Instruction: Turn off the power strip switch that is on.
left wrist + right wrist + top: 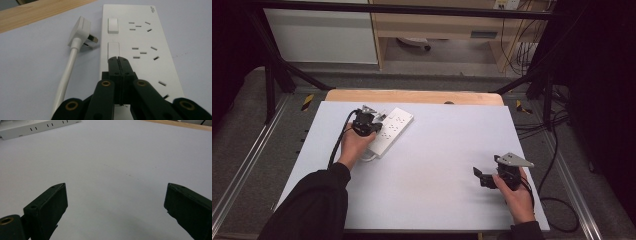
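Observation:
A white power strip (393, 126) lies at the back left of the table, with its white plug (81, 29) and cable (67, 75) beside it. My left gripper (375, 125) hovers over the strip, its jaws shut with nothing between them. In the left gripper view its joined tips (118, 59) sit at the near edge of the second rocker switch (113, 49); the first switch (113, 25) is farther on. My right gripper (480, 176) is at the front right, low over the bare sheet, its jaws (116, 187) wide open and empty. The strip's side (37, 127) shows far off.
A pale sheet (437, 150) covers the table, with a wooden edge (412, 96) along the back. Black frame posts stand at both back corners. Cables (557, 165) lie on the floor to the right. A wooden shelf unit (437, 30) stands behind.

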`<action>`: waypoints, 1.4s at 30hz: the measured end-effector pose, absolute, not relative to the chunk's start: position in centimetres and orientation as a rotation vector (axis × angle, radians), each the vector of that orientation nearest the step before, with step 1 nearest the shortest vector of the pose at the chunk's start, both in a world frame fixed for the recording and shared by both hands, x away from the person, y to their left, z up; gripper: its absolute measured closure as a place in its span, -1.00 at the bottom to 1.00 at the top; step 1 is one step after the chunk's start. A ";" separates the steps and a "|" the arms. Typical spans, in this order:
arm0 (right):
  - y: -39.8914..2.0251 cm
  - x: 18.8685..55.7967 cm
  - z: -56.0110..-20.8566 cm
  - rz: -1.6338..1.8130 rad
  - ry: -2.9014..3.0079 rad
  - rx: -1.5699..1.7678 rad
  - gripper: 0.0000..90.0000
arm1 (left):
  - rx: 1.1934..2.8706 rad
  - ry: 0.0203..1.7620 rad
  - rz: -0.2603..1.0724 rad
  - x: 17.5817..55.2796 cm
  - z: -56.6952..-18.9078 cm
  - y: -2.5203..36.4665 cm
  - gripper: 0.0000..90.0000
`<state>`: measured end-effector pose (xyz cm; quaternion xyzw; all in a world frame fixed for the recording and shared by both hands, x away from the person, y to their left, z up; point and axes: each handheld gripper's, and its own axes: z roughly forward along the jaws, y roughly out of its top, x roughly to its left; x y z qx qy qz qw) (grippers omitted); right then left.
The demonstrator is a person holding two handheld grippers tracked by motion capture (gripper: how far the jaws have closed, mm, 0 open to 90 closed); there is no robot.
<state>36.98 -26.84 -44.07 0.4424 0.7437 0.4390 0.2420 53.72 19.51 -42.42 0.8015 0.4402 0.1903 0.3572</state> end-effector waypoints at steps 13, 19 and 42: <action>-26.9 37.0 -44.1 1.206 2.027 1.212 -0.88 | 2.071 1.132 0.493 53.8 -42.7 19.1 1.00; -26.9 37.0 -44.1 1.208 2.024 1.214 -0.88 | 2.066 1.127 0.510 53.6 -42.8 18.9 1.00; -27.0 37.0 -44.0 1.210 2.023 1.219 -0.88 | 1.990 1.102 0.516 53.0 -41.5 18.9 1.00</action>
